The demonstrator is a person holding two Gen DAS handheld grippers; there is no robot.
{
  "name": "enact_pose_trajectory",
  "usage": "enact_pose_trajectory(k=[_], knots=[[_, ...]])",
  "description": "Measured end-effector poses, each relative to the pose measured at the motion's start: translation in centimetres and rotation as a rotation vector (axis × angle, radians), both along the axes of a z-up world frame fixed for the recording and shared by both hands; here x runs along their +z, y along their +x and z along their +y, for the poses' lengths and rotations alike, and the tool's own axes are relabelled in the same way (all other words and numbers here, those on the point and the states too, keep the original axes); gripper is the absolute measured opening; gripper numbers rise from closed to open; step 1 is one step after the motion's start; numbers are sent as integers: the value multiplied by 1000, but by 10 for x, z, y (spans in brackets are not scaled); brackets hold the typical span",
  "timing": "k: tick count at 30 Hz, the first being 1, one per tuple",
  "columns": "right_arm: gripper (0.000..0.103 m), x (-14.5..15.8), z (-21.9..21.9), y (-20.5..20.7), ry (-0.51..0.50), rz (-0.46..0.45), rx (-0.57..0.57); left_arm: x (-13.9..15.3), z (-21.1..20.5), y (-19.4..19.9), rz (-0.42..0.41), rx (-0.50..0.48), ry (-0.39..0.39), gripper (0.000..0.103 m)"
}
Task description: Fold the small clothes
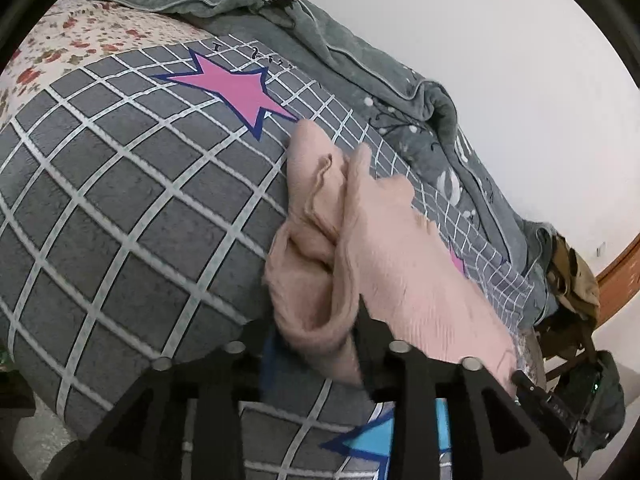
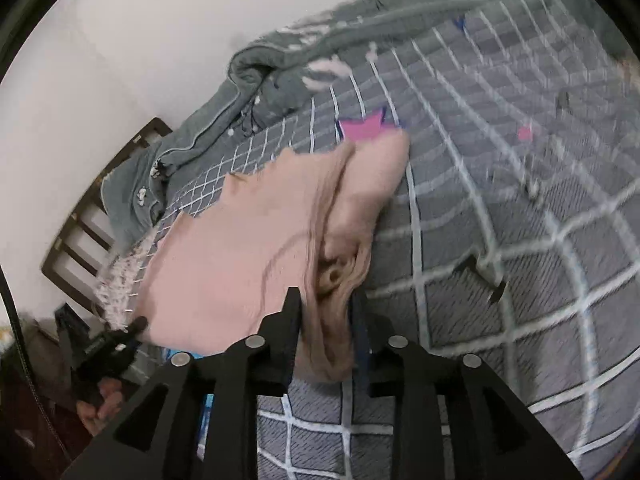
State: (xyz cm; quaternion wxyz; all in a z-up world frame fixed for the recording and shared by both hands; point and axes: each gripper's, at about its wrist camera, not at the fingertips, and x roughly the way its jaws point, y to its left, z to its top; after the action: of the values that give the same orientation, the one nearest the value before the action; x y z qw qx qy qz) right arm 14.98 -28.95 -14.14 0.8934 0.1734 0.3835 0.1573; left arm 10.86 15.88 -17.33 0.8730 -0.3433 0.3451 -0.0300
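A small pale pink garment (image 1: 384, 248) lies bunched on the grey checked blanket (image 1: 120, 184). My left gripper (image 1: 320, 344) is shut on a folded edge of it; the cloth hides most of the left finger. In the right wrist view the same pink garment (image 2: 240, 248) spreads to the left, and my right gripper (image 2: 326, 304) is shut on its gathered edge. The left gripper (image 2: 132, 330) also shows there at the garment's lower left corner. Both views are blurred.
The blanket carries pink stars (image 1: 236, 88) and a blue star (image 1: 372, 440). A grey-green quilt (image 1: 360, 48) lies bunched along the white wall. A floral sheet (image 1: 72, 36) shows at the far left. A dark wooden frame (image 2: 80, 224) and a bag (image 1: 600, 404) stand beside the bed.
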Motion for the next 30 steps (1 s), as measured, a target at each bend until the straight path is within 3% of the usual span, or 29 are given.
enact_pose_trajectory(k=[1,6,13,16,20,26,30], knots=[[31,7,5,-2,-48,-33,-4,0,1,3,-2,5,-7,47],[31,26,35,3,-118,-110,25,1,3,13,2,19,-30,49],[32,30,104,16,-187,-197,104,12,2,56,47,-11,43,56],[32,18,133,33,-213,-161,136,12,4,73,72,-11,45,57],[32,6,160,60,-336,-123,130,14,2,73,39,-27,75,57],[32,4,184,113,-467,-33,124,13,12,78,24,-34,-7,57],[32,-1,194,145,-464,43,131,13,17,84,31,-50,-36,57]])
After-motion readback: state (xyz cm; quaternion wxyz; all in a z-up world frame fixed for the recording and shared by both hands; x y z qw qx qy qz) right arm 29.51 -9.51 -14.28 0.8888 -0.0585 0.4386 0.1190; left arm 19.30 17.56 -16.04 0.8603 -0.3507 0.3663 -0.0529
